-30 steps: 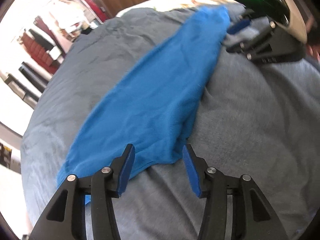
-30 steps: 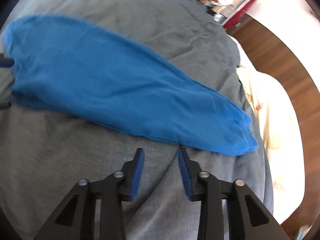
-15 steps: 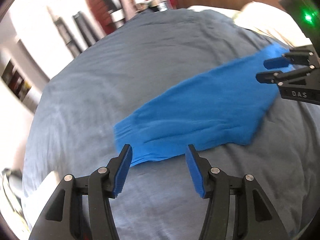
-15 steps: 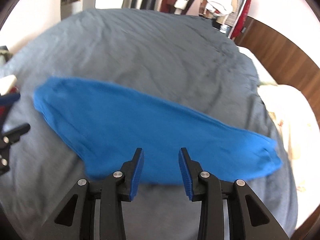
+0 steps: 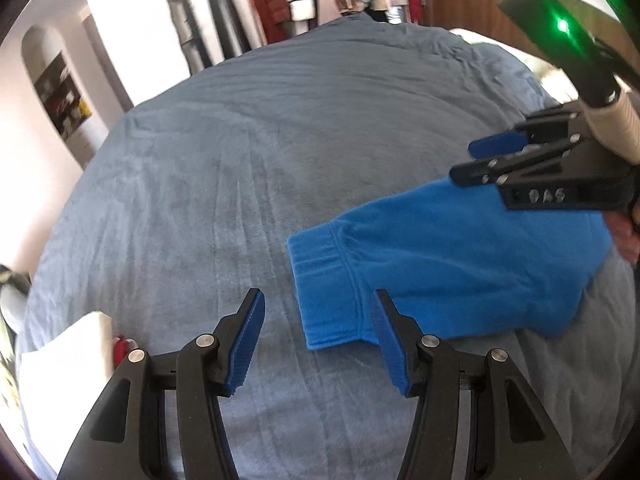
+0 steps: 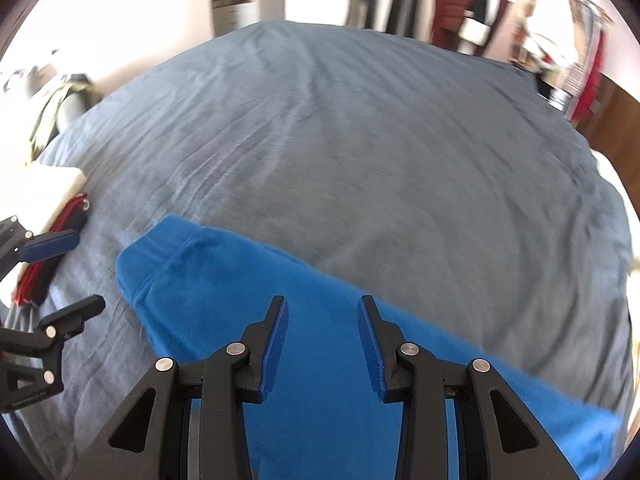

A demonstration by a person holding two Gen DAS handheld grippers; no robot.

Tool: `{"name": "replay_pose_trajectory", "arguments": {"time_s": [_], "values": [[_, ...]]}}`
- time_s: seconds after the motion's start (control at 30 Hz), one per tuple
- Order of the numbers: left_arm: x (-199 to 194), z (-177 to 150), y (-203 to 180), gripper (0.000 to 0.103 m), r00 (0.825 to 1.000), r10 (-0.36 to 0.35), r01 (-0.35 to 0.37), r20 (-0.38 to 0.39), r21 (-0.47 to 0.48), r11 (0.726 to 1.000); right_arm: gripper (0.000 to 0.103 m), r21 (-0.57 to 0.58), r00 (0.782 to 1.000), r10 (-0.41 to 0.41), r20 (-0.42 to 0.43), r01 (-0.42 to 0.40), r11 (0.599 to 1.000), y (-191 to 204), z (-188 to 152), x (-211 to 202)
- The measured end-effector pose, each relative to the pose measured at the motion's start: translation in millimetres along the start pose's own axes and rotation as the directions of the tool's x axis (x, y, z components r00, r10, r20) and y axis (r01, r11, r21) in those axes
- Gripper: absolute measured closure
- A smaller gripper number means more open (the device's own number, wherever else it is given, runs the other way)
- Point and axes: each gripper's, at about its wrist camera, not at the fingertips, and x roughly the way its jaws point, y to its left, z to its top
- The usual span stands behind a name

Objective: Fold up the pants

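A grey-blue bedspread (image 5: 248, 152) covered the whole bed, lightly creased, with hanging clothes (image 6: 460, 4) against the far wall. The blue pants (image 6: 248, 280) lay flat across its near side as one long strip, apparently already doubled leg over leg, the ribbed waistband (image 5: 320, 268) at the left end. A stack of folded laundry (image 6: 44, 204), white on top with red beneath, sat at the bed's left edge, well apart from the pants.

The left gripper (image 5: 320, 344) hovered above the waistband corner with its jaws apart and nothing between them; the pads did not touch the cloth. The right gripper (image 6: 322, 344) hung over the middle of the strip, its jaws also parted and empty, clear of the fabric.

The step in hand looked like taking hold for the next crosswise fold. To do it well, each gripper should pinch all layers together at an edge, not only the top one, so the legs stay aligned. The waistband end is thick, so a deep bite there would help. Lifting both holds level and laying the cloth down smoothly would keep the soft fleece from bunching.
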Motion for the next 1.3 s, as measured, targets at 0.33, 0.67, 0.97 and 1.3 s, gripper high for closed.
{"name": "replay_pose_trajectory", "arguments": {"time_s": [0.33,0.67,0.97,1.3], "values": [[30,5,11,0.049,0.999,-0.016,0.012,-0.035,-0.118,0.993,0.067,-0.078,0.992,0.098,-0.075,-0.104,0.992,9,21,50],[46,-3,9,0.048,0.998,0.005,-0.011,-0.059,-0.095,0.995,0.067,-0.078,0.992,0.06,-0.112,-0.069,0.995,7,29,89],[53,-2,18,0.044,0.997,-0.016,0.006,-0.071,-0.134,0.991,0.067,0.001,0.992,0.064,-0.107,-0.064,0.998,-1,29,97],[13,14,29,0.044,0.999,0.032,-0.031,0.006,-0.127,0.991,0.065,0.146,1.0,-0.001,0.01,-0.001,0.989,-12,26,42]]}}
